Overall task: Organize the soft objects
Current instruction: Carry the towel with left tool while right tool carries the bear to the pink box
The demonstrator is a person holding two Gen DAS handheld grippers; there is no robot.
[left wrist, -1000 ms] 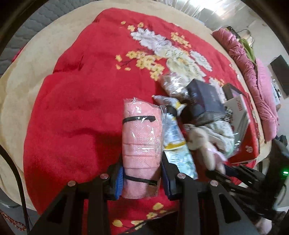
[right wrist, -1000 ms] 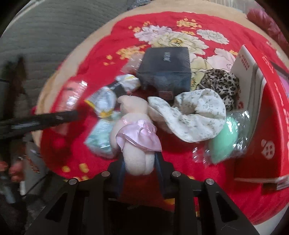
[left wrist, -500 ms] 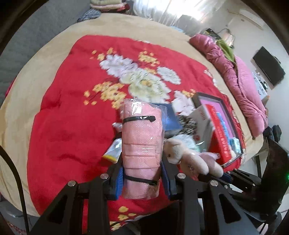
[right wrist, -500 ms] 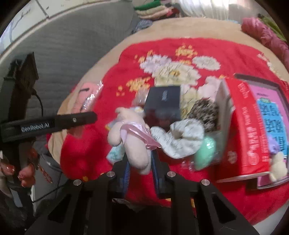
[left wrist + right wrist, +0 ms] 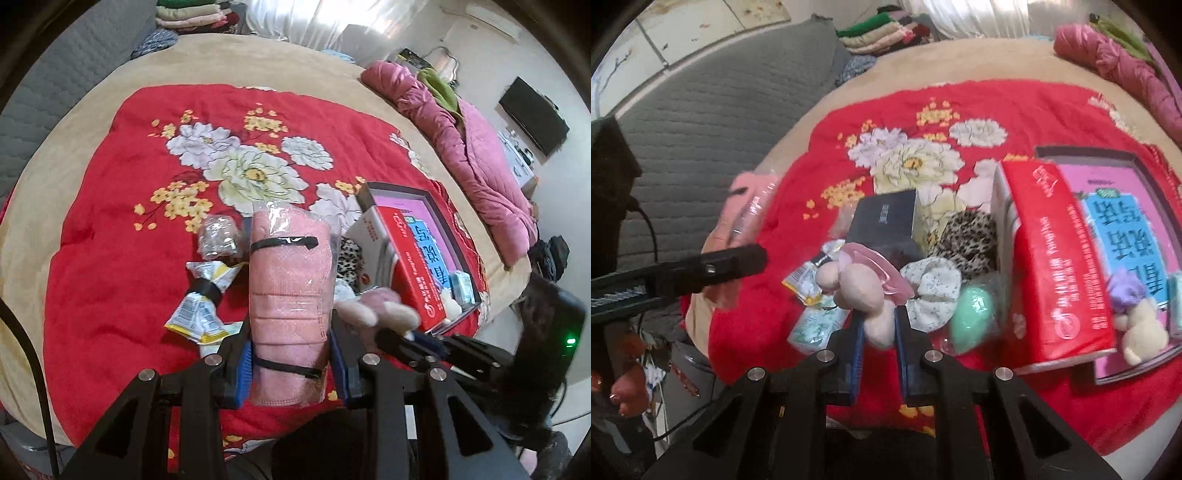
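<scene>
A pink mask pack [image 5: 290, 280] in clear wrap with black straps stands upright in my left gripper [image 5: 291, 350], which is shut on its lower part above the red floral blanket [image 5: 110, 221]. My right gripper [image 5: 880, 321] holds a beige plush toy [image 5: 860, 288] in a pink skirt by its leg, and its jaws are still closing tighter on it. The toy [image 5: 373, 310] also shows just right of the mask pack in the left wrist view. In the right wrist view the mask pack [image 5: 750, 206] hangs at the left, blurred.
On the blanket lie a black box [image 5: 882, 225], a leopard scrunchie [image 5: 971, 236], a white floral scrunchie [image 5: 934, 291], a green item in plastic [image 5: 971, 317] and yellow sachets [image 5: 199, 314]. A red box [image 5: 1056, 258] leans on a tray [image 5: 1045, 151] holding another small plush [image 5: 1141, 325].
Both grippers have risen from the blanket with their loads. The right jaws have squeezed narrower on the plush toy. More of the bed and room shows in both views.
</scene>
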